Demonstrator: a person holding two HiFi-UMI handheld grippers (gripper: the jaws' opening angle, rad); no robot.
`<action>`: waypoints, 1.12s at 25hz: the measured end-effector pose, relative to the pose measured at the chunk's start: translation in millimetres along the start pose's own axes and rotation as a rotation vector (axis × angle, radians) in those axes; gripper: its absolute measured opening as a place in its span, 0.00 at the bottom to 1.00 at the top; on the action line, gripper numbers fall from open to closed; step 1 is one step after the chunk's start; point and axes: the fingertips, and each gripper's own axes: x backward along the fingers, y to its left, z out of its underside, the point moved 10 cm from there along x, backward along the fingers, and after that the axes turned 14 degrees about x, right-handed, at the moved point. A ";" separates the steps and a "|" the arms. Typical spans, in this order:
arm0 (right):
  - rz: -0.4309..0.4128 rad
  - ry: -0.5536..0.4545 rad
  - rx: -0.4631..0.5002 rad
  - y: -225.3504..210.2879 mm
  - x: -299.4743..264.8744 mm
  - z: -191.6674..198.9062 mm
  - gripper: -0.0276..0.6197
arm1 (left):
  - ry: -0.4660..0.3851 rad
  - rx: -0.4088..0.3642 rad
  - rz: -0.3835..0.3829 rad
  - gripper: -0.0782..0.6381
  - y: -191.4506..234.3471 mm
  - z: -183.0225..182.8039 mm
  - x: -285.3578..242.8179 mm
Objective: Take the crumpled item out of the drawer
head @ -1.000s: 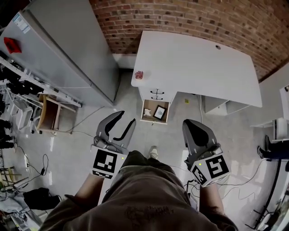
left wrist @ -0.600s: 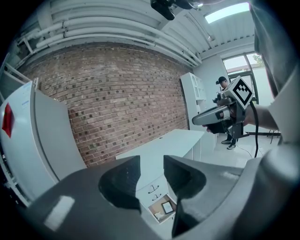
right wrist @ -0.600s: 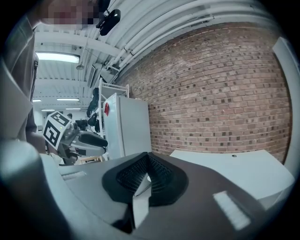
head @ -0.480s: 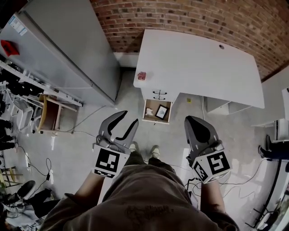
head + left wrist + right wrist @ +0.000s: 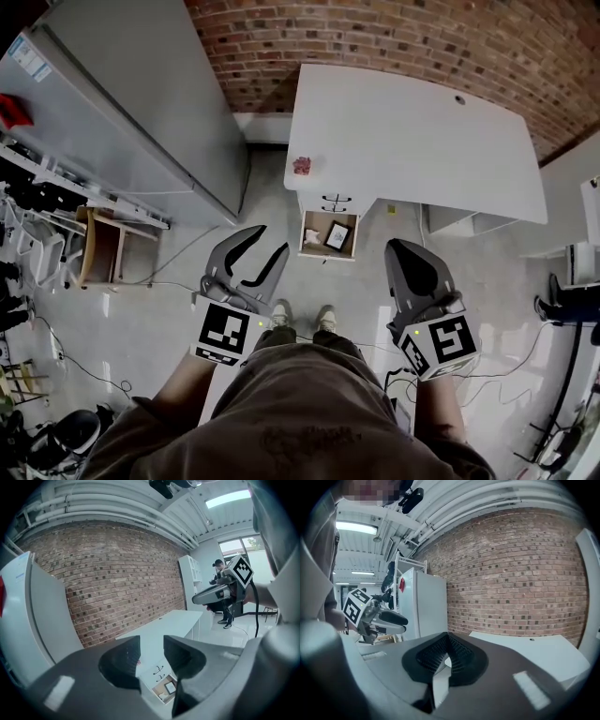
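In the head view a small open drawer (image 5: 328, 251) juts from the pedestal under a white desk (image 5: 412, 141). Inside lie a white crumpled item (image 5: 311, 235) at the left and a dark-framed picture (image 5: 336, 235) at the right. My left gripper (image 5: 267, 241) is held in the air well short of the drawer, to its left, open and empty. My right gripper (image 5: 399, 249) hovers to the drawer's right, shut on nothing. The left gripper view looks between open jaws (image 5: 152, 641) down at the drawer (image 5: 159, 689). In the right gripper view the gripper (image 5: 447, 637) is shut.
A pink crumpled object (image 5: 302, 166) sits on the desk's near left corner. A tall grey cabinet (image 5: 141, 103) stands left of the desk, with a brick wall (image 5: 394, 37) behind. Shelving and a wooden box (image 5: 98, 248) are at far left. Cables trail over the floor.
The view has crept slightly toward the desk and both my shoes now show below the drawer. Both grippers keep their pose: left open, right shut.
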 end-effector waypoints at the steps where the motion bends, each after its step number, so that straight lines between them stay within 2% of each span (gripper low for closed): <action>1: 0.005 0.003 0.003 2.3 -2.2 -1.3 0.09 | -0.001 -0.002 0.007 0.32 3.9 0.0 -0.7; 10: 0.082 0.027 -0.003 10.5 -17.7 -0.3 0.09 | 0.034 0.015 0.068 0.32 29.7 16.5 -11.2; 16: 0.117 0.061 -0.024 10.3 -37.3 17.1 0.09 | 0.071 0.002 0.108 0.32 37.7 32.9 -39.1; 23: 0.127 0.123 -0.087 8.4 -78.2 67.1 0.09 | 0.221 -0.016 0.141 0.32 51.4 81.9 -91.7; 28: 0.129 0.168 -0.112 7.3 -105.4 118.3 0.09 | 0.280 -0.023 0.154 0.32 54.7 131.7 -130.3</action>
